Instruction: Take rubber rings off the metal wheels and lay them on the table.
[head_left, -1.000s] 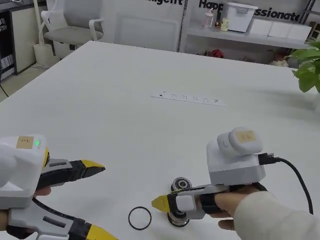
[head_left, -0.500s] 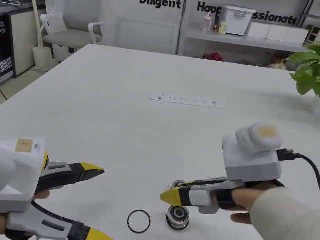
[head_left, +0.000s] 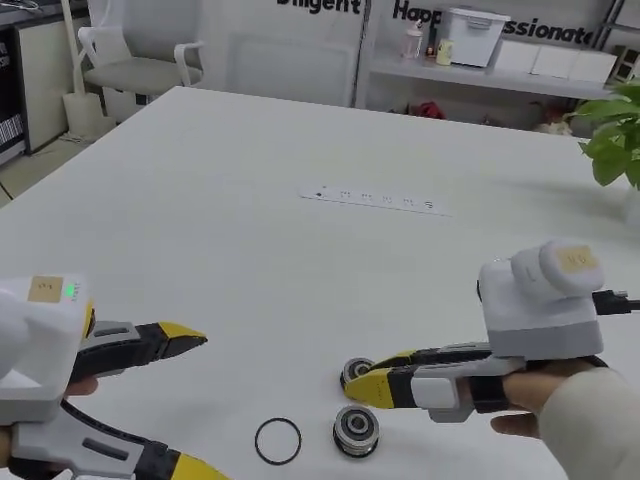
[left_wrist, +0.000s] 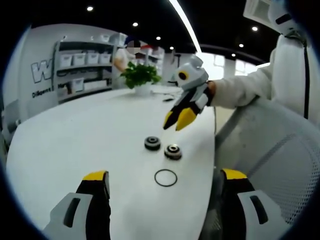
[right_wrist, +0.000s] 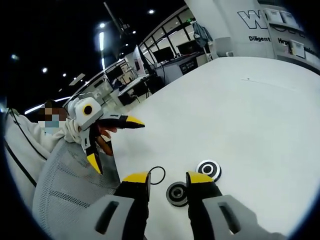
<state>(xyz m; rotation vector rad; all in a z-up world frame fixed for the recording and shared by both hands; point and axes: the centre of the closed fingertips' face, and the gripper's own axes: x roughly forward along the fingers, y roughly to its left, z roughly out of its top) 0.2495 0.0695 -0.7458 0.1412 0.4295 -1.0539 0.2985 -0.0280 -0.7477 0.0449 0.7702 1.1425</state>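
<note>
Right gripper (head_left: 366, 386): jaws nearly together, narrow gap, nothing between them. Yellow tips point left, overlapping far wheel (head_left: 351, 368) in head view. Near wheel (head_left: 356, 428) just beside tips, flat on table (head_left: 250, 250). Loose rubber ring (head_left: 278, 440) lies flat just left of near wheel, not touching it. Left gripper (head_left: 193, 402) further left, jaws spread wide, empty, ring straight ahead of them. Power strip (head_left: 370, 198) mid-table, well beyond. Plant (head_left: 612, 140) at far right edge.
</note>
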